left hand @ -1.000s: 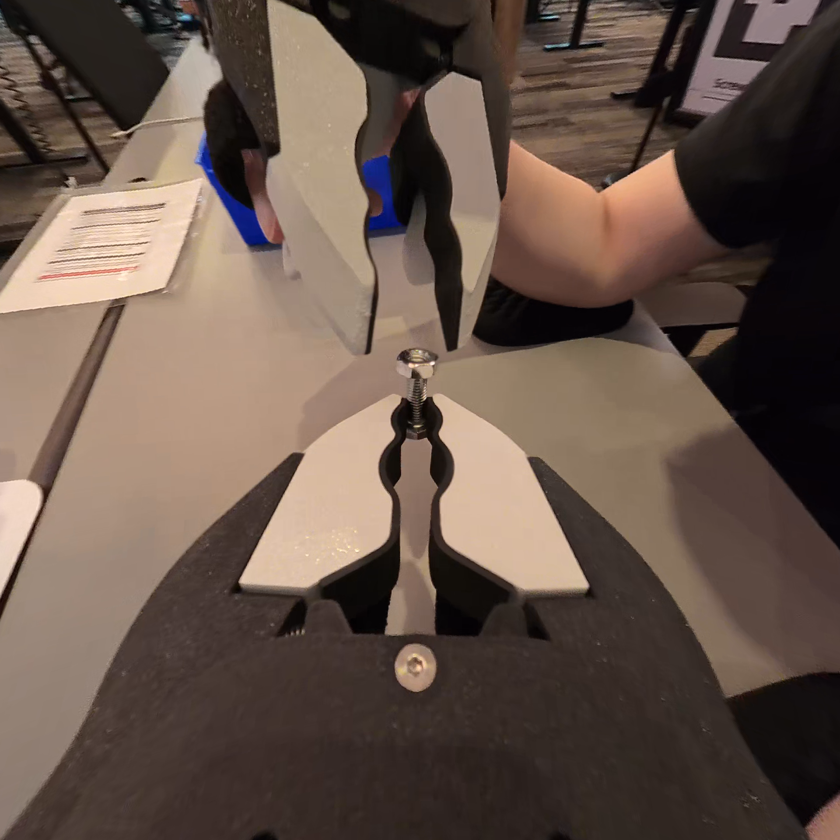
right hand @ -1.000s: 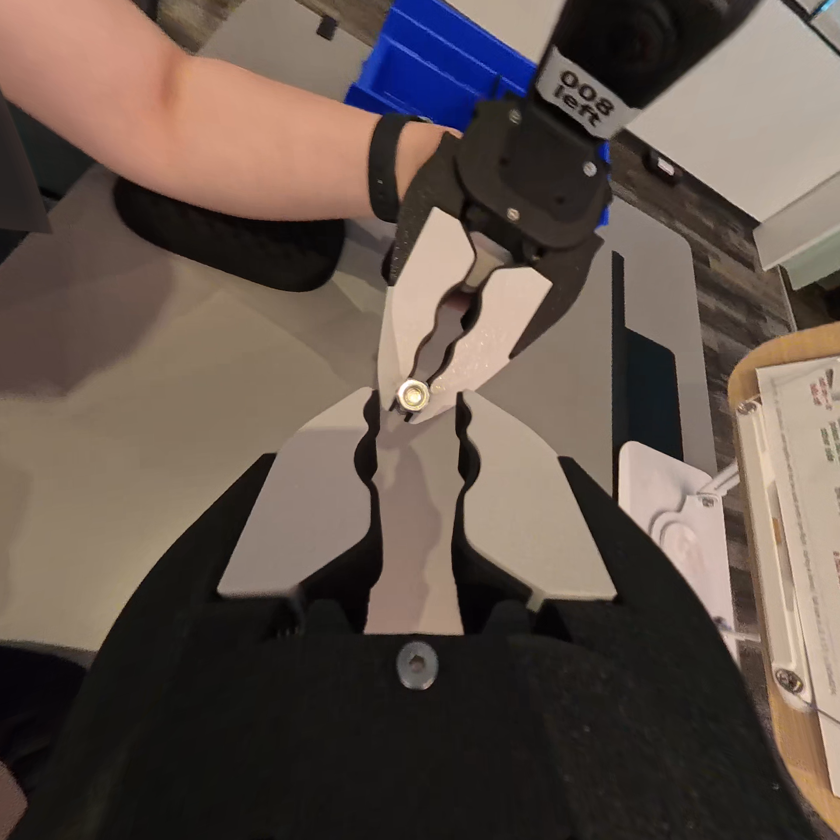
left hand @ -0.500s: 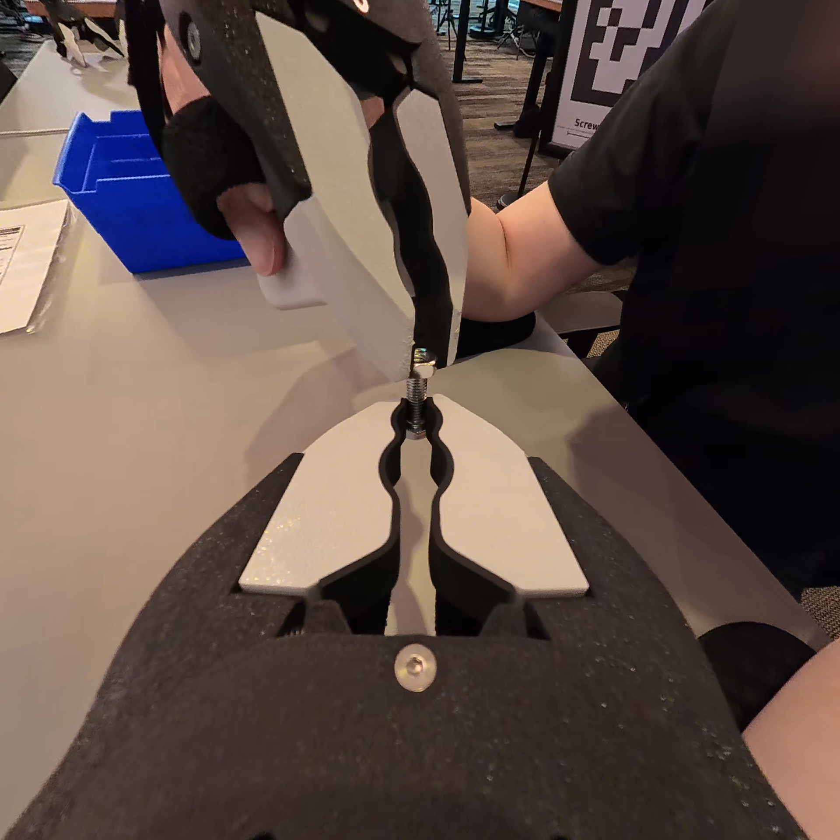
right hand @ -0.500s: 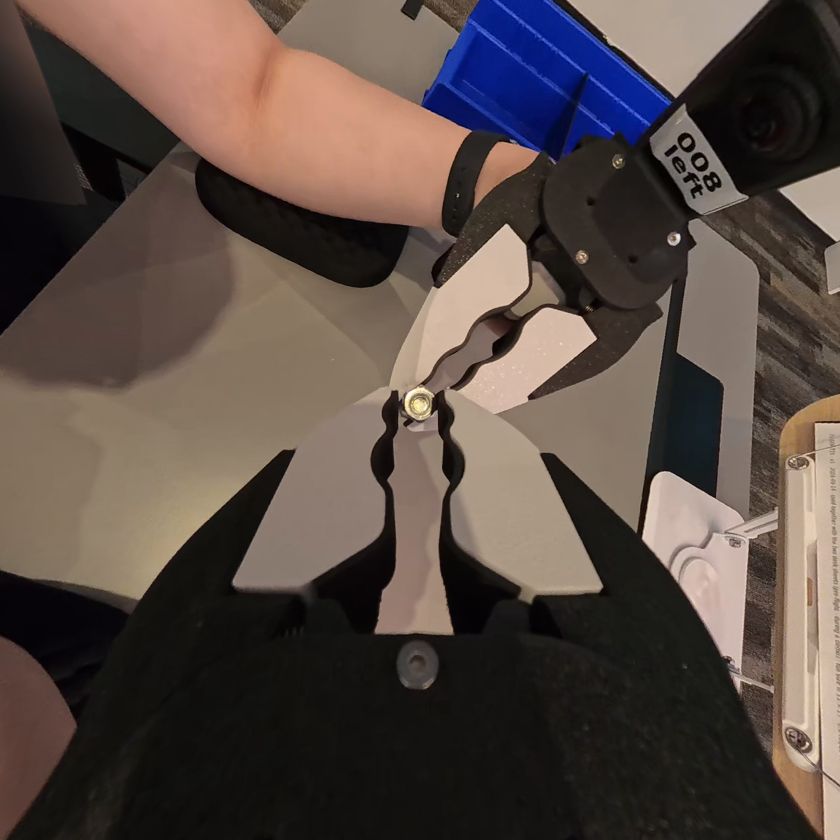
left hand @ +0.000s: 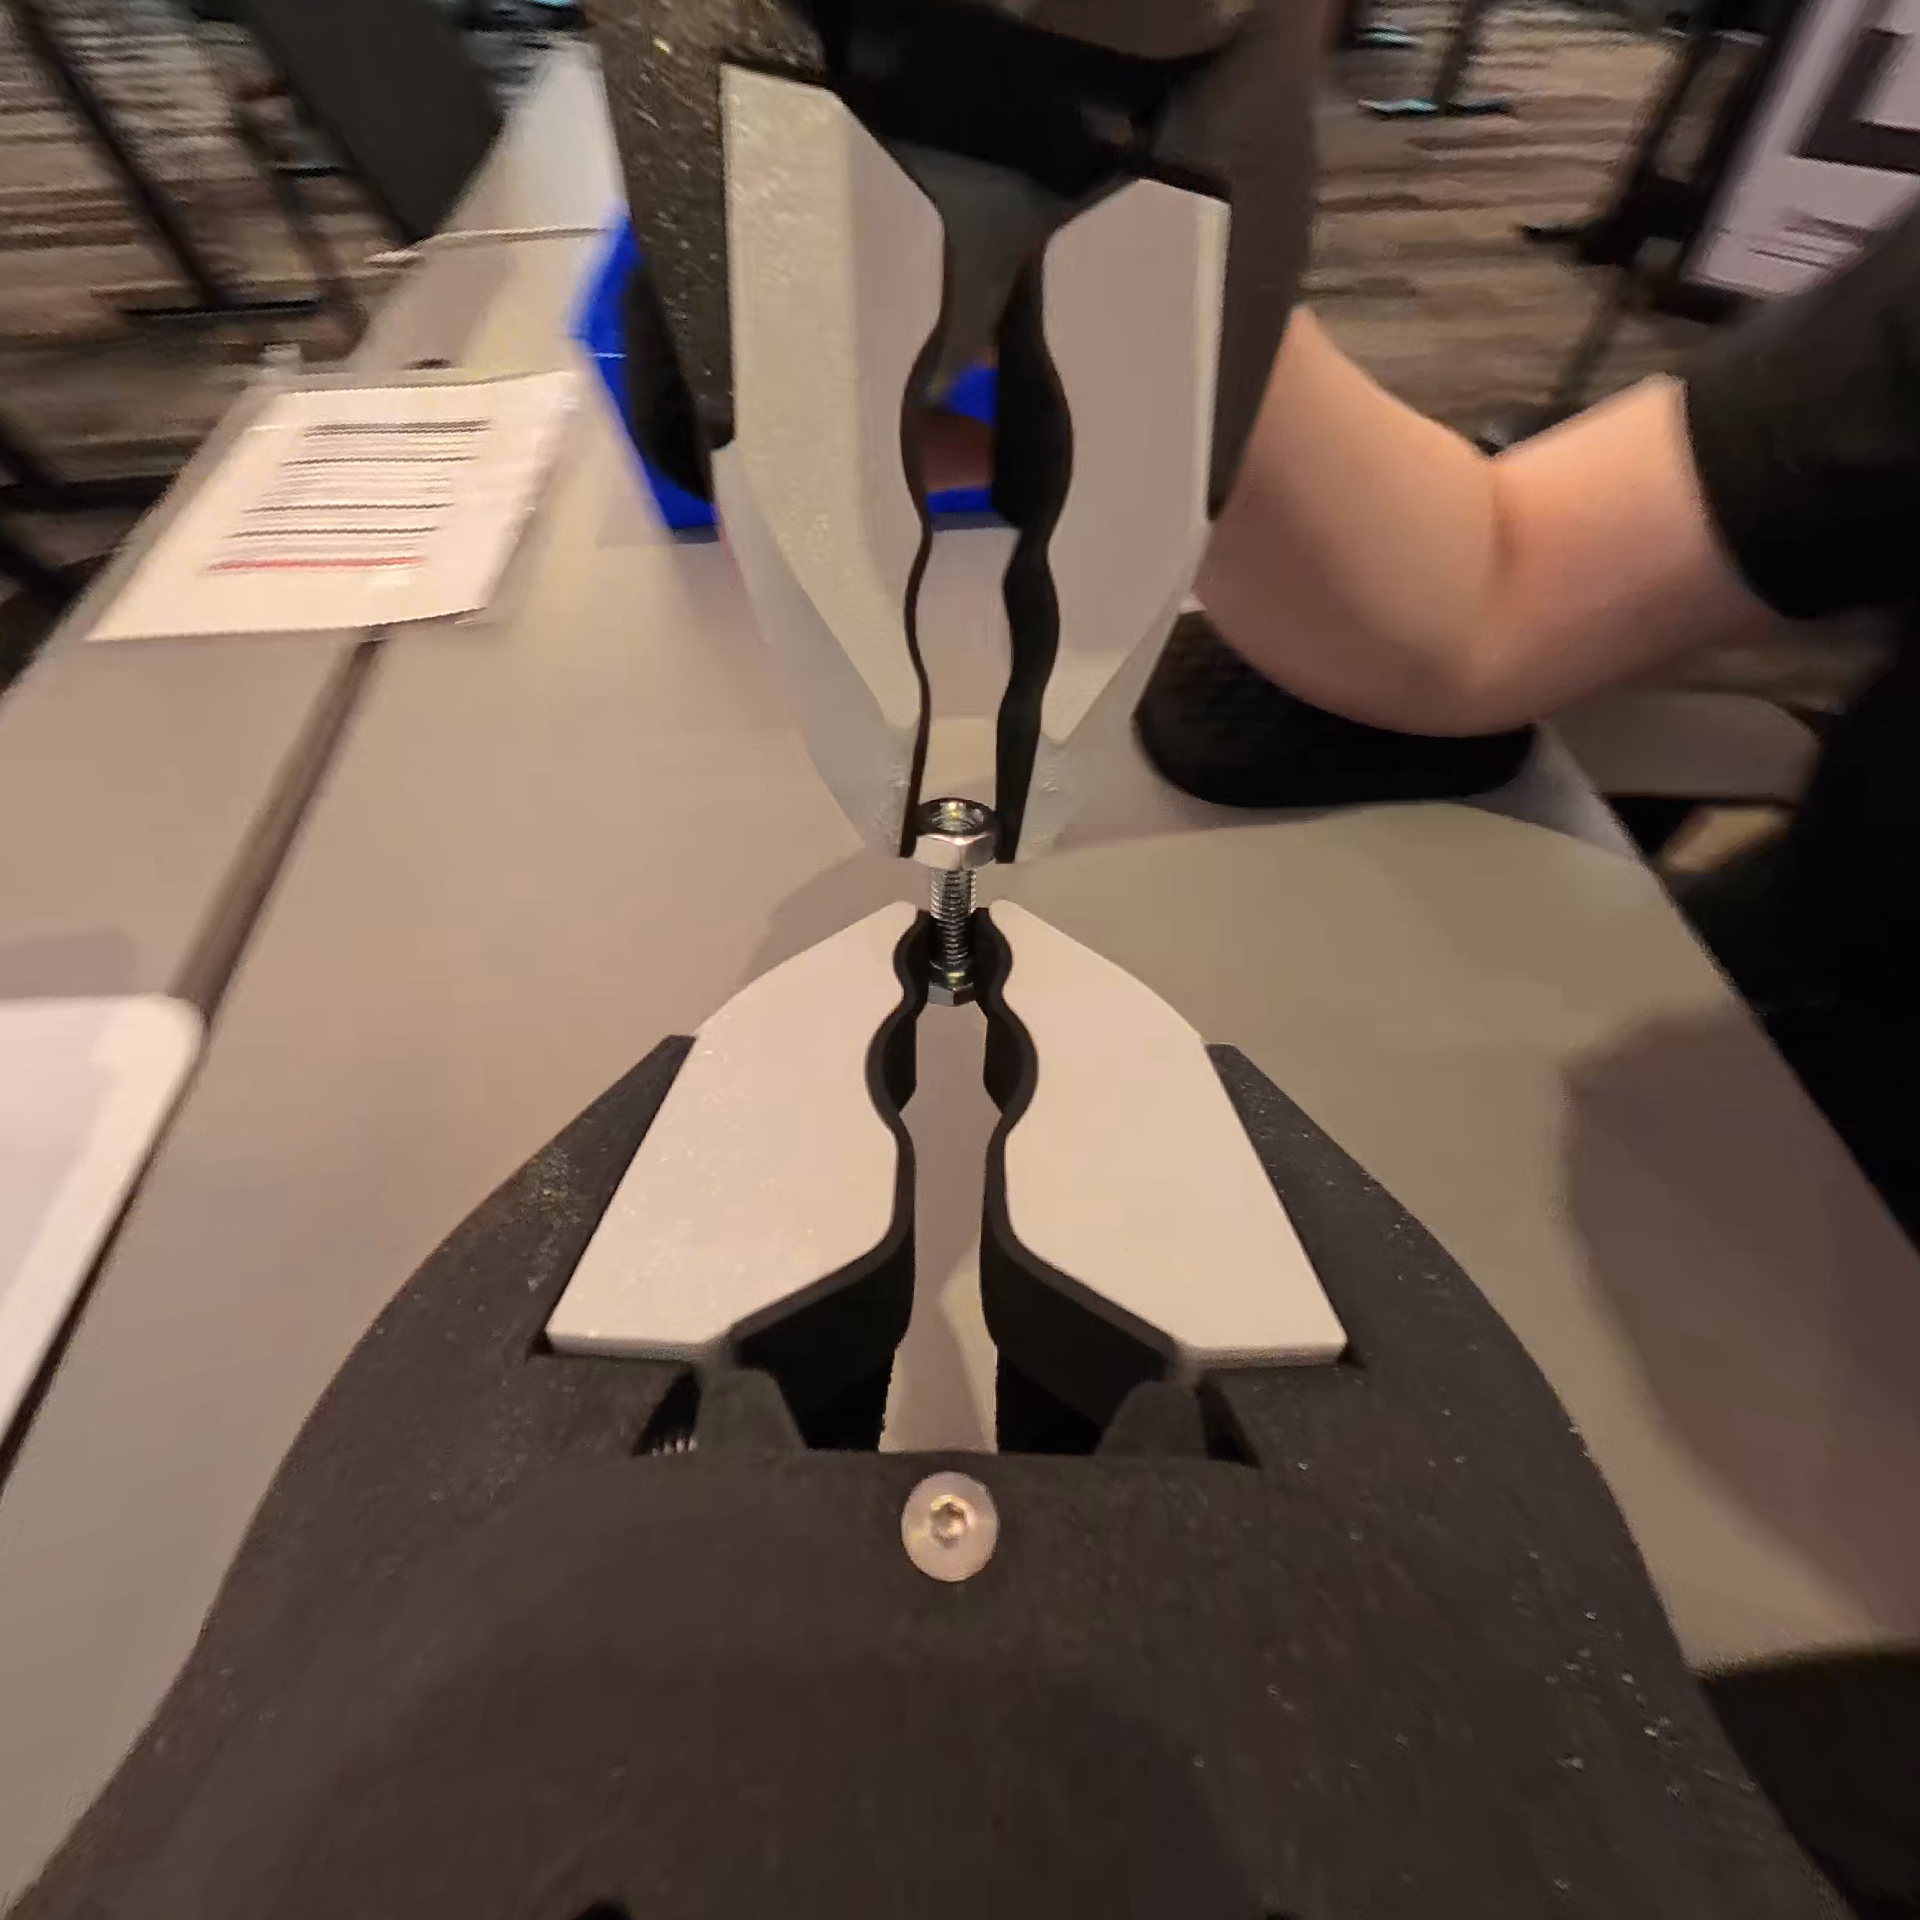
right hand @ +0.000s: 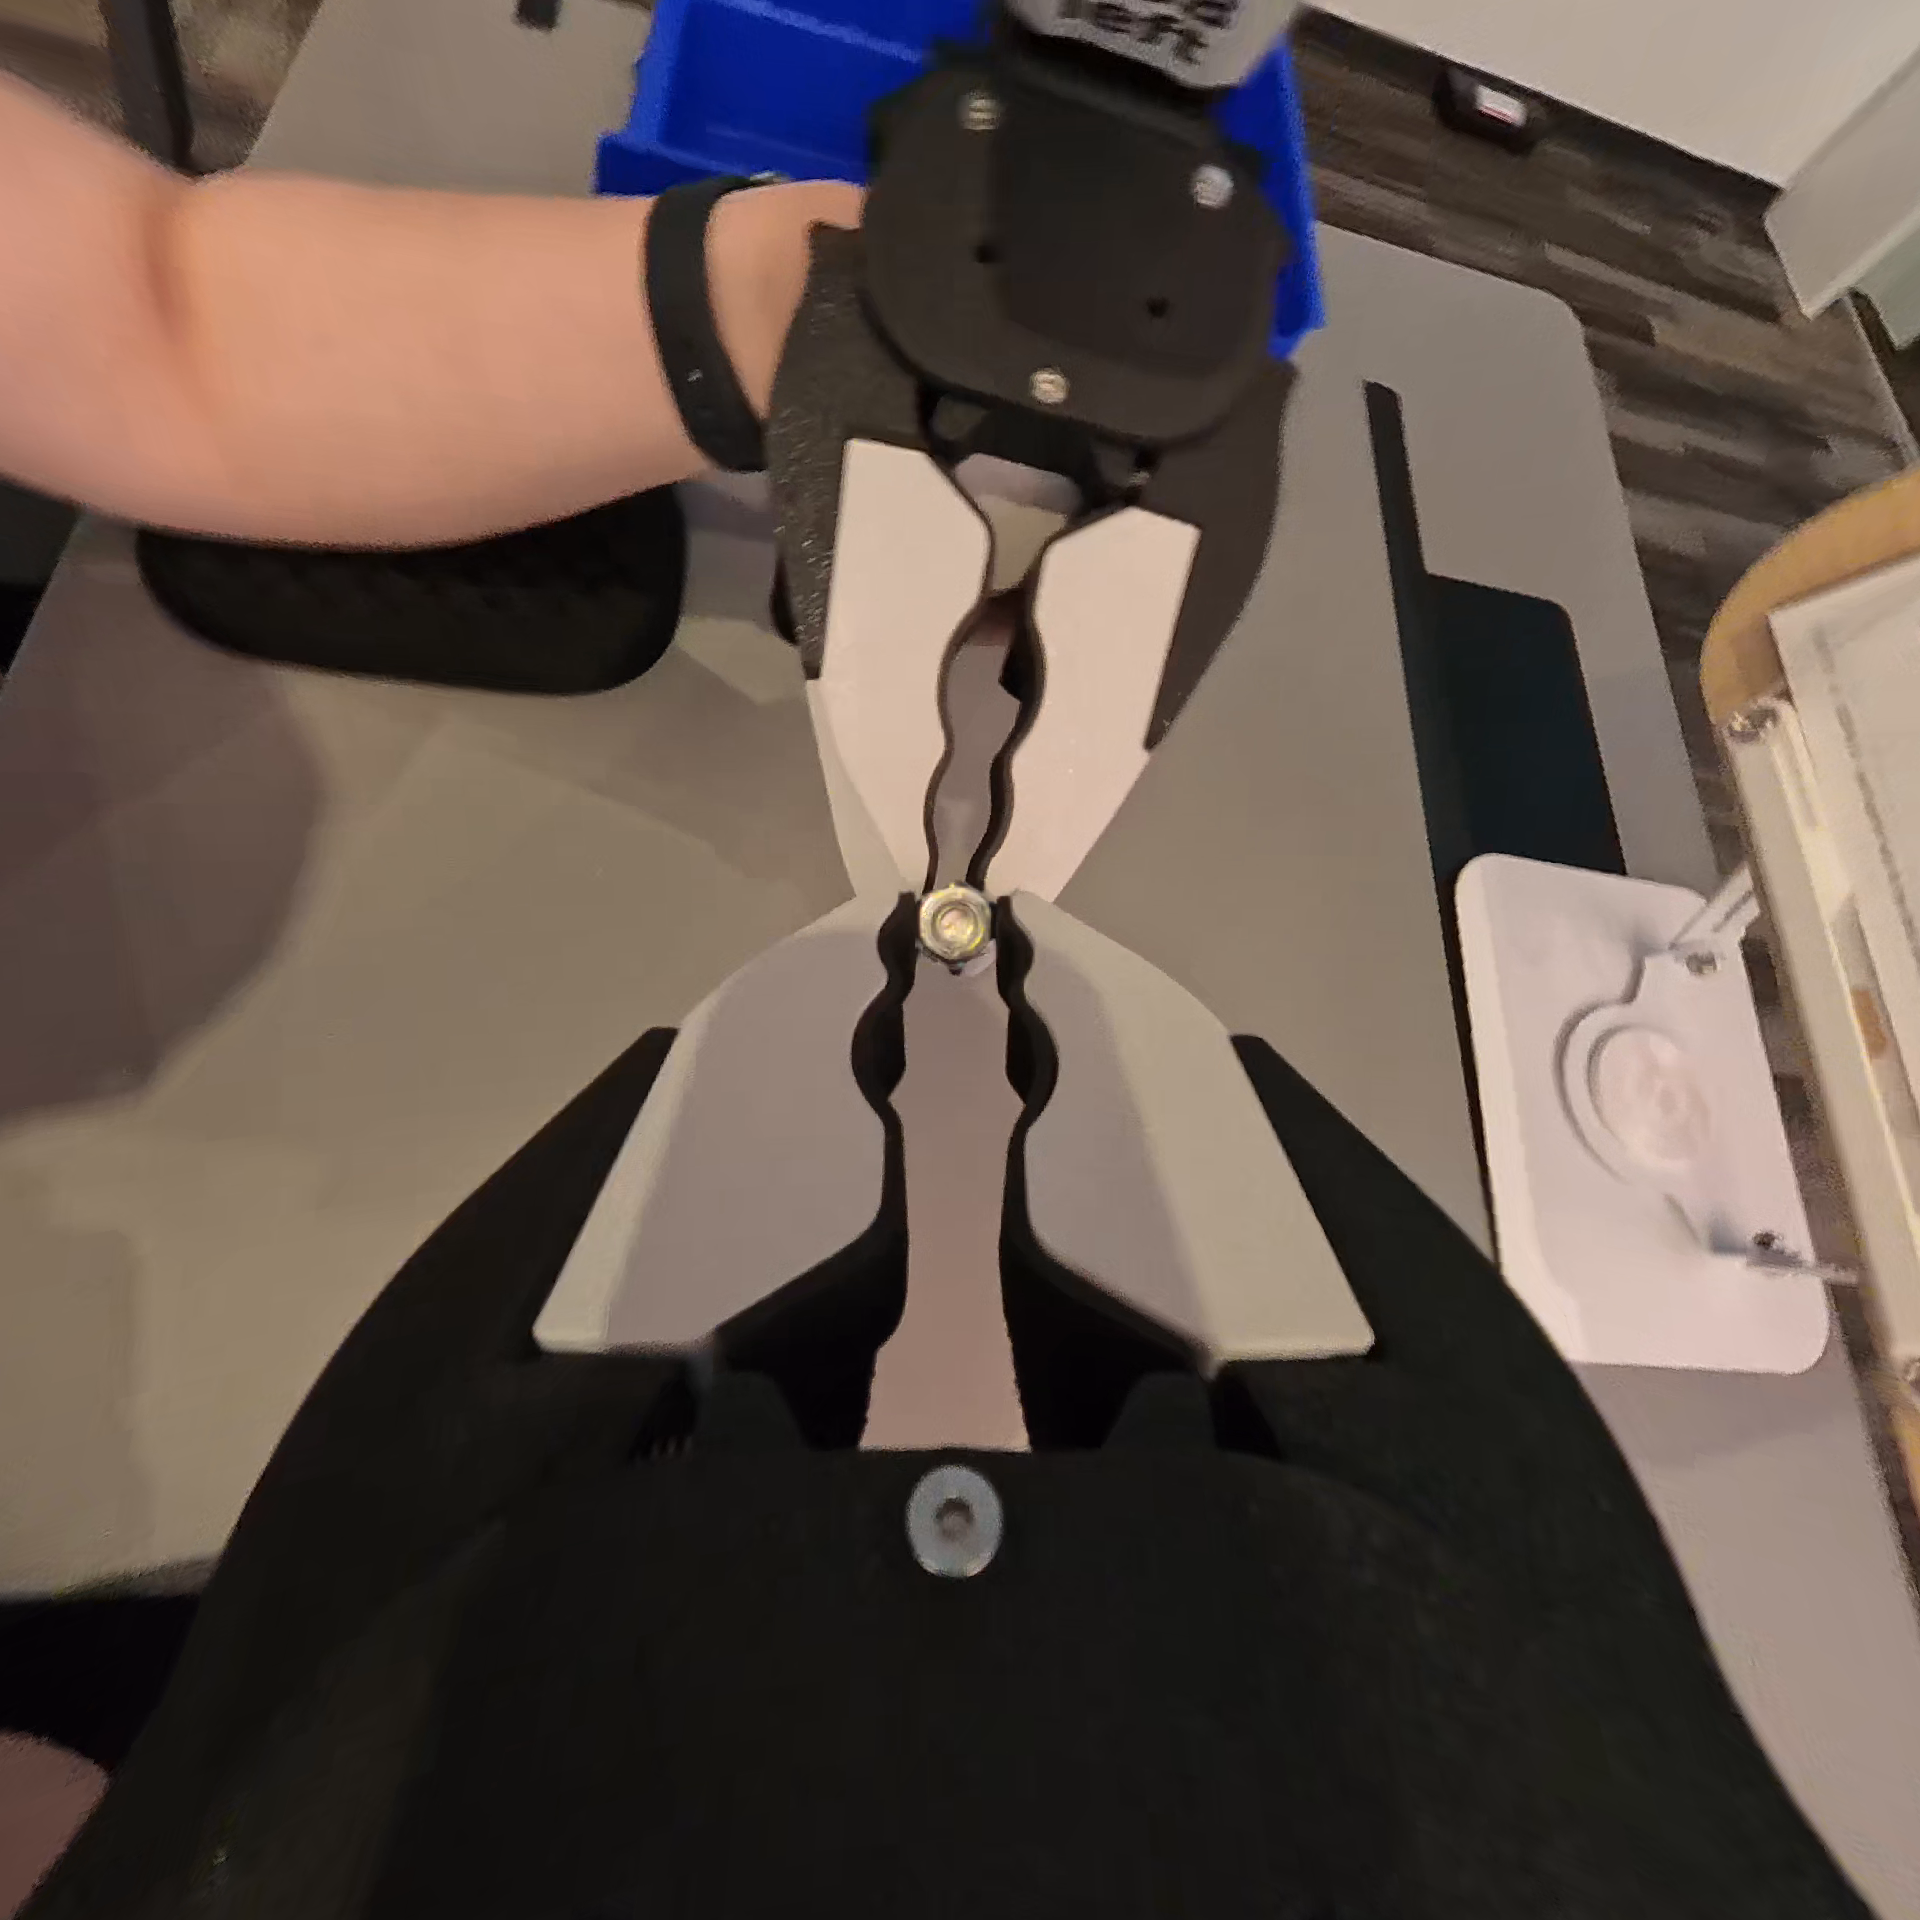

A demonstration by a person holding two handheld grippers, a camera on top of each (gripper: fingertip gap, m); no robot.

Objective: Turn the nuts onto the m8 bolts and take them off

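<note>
Two grippers meet tip to tip above the grey table (left hand: 520, 1039). The left gripper (left hand: 948, 971) pinches the hex head of a bright, silver-coloured bolt (left hand: 945, 935), whose threaded shank stands up out of its jaw tips. The right gripper (right hand: 954, 928) comes down from above, its jaws pinching the shiny hex nut (left hand: 953, 829) that sits at the shank's top end.

Lab or office workspace: grey desks (left hand: 520, 935), blue parts bin (right hand: 748, 83) at top, printed sheet (left hand: 353, 509) upper left, stands on wood-pattern floor (left hand: 1455, 187) behind.
</note>
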